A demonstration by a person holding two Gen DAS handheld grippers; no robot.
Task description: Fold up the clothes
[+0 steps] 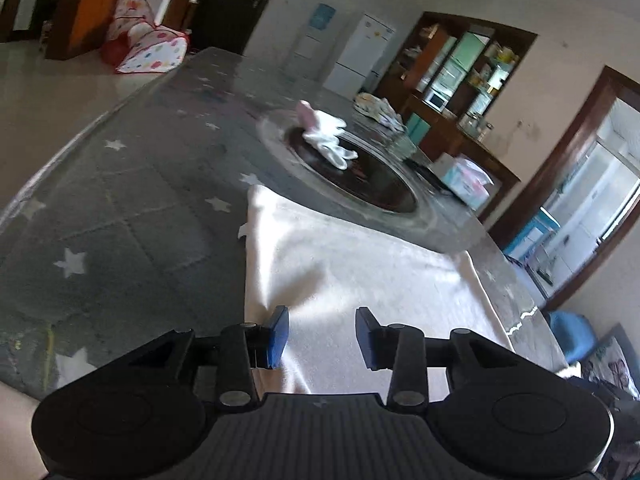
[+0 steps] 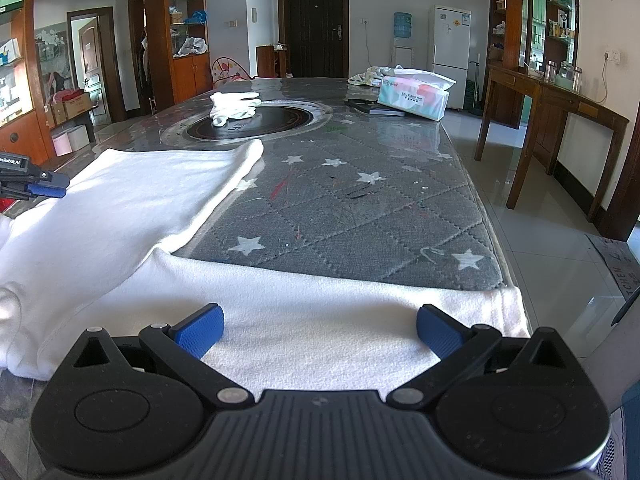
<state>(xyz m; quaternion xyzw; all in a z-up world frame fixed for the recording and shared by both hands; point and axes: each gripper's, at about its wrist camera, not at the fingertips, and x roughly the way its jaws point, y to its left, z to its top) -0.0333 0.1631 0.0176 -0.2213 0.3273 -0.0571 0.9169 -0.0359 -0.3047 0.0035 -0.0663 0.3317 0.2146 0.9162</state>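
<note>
Left wrist view: left gripper (image 1: 322,334) spread, empty, above white shirt (image 1: 340,276) lying flat on table (image 1: 132,216). Right gripper (image 2: 320,330) spread wide over near sleeve (image 2: 320,320). Step: pre-grasp. Next: pinch sleeve edge, fold inward.

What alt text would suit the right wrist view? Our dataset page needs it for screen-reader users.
Open right tongs hover over a white garment spread on a grey star-patterned table. Farther back lie white gloves on a dark round inset and a tissue pack; the left tongs peek in at the left edge.
</note>
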